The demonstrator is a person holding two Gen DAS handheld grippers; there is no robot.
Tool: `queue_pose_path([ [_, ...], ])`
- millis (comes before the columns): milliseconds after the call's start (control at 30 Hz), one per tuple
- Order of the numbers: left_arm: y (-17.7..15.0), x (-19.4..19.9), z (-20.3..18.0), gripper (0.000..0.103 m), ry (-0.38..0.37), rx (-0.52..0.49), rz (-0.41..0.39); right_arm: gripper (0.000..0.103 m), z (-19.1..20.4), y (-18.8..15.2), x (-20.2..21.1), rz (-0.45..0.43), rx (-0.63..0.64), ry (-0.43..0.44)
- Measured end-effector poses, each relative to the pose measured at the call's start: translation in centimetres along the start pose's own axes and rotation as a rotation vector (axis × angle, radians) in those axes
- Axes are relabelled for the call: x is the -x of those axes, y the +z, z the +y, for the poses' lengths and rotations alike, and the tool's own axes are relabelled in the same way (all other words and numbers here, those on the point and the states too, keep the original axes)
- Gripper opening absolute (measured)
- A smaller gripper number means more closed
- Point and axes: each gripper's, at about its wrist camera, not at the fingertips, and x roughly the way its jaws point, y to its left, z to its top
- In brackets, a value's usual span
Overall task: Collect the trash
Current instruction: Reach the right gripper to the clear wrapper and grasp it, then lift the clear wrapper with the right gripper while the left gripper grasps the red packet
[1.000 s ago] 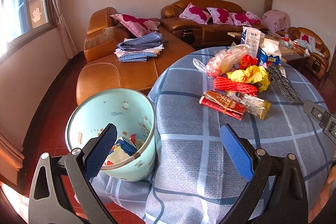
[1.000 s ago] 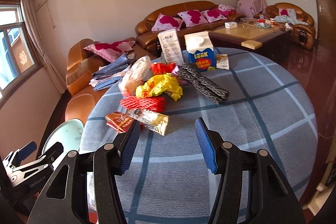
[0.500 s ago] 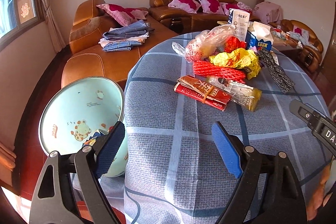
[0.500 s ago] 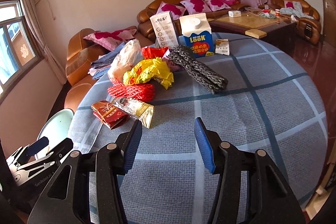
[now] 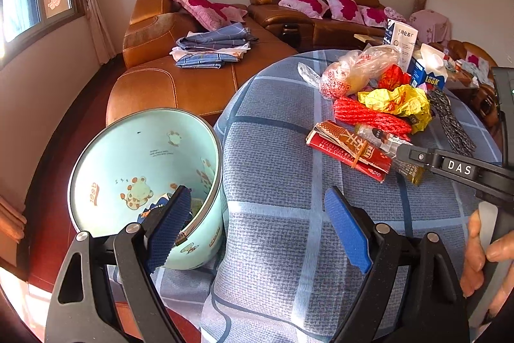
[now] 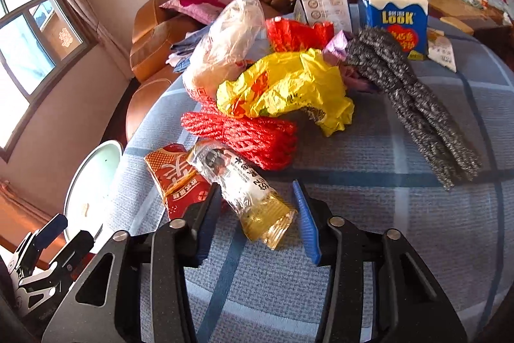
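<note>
The clear snack wrapper with a yellow end [image 6: 247,192] lies low in the centre of the right wrist view, between the pads of the right gripper [image 6: 257,224], whose jaws have just been closing but do not press it yet. The left gripper [image 5: 257,227] stands wide apart with nothing in it, just beside the mint waste bin [image 5: 96,163] at the lower left, probably so the bin is ready to receive the wrapper.

From my left wrist view, the left tongs [image 5: 253,227] cover most of what lies in the bin [image 5: 141,169], so I cannot name the scraps. At three o'clock the right tongs [image 5: 449,166] hide the clear wrapper's [image 5: 382,139] near end. In my right wrist view, the left pad masks the red packet's [image 6: 175,179] corner; the bin is cut off at eight o'clock.
</note>
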Motion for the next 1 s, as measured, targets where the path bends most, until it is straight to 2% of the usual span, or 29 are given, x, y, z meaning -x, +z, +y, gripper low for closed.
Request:
queue_pose_path([
  [100, 0.1, -0.4, -0.3, 0.084, -0.004, -0.004, 0.006, 0.025, 0.0, -0.5, 0.2, 0.003, 0.003, 0.013],
  [333, 0.2, -0.5, -1.7, 0.083, -0.016, -0.027, -0.007, 0.012, 0.8, -2.7, 4.1, -0.079, 0.064, -0.005],
  [500, 0.9, -1.1, -2.7, 0.083, -0.043, -0.010, -0.004, 0.011, 0.6, -4.8, 7.7, -0.153, 0.043, 0.006],
  [667, 2.2, -2.0, -5.7, 0.082, -0.050, -0.041, -0.037, 0.011, -0.6, -6.4, 11.0, -0.215, -0.008, 0.027],
  [733, 2.7, -2.7, -6.7, 0.079, -0.058, -0.036, -0.033, 0.011, -0.9, -6.5, 12.2, -0.254, -0.019, 0.016],
  [767, 2.8, -3.0, -7.2, 0.075, -0.067, -0.031, -0.027, 0.011, -0.9, -6.5, 12.7, -0.279, -0.024, -0.005],
  [900, 3.3, -4.4, -9.1, 0.074, -0.087, -0.016, -0.004, 0.011, -2.3, -6.4, 13.5, -0.328, -0.067, -0.064],
  [1000, 3.5, -6.2, -9.6, 0.074, -0.107, 0.026, 0.077, 0.011, -3.0, -6.4, 13.4, -0.329, -0.092, -0.067],
])
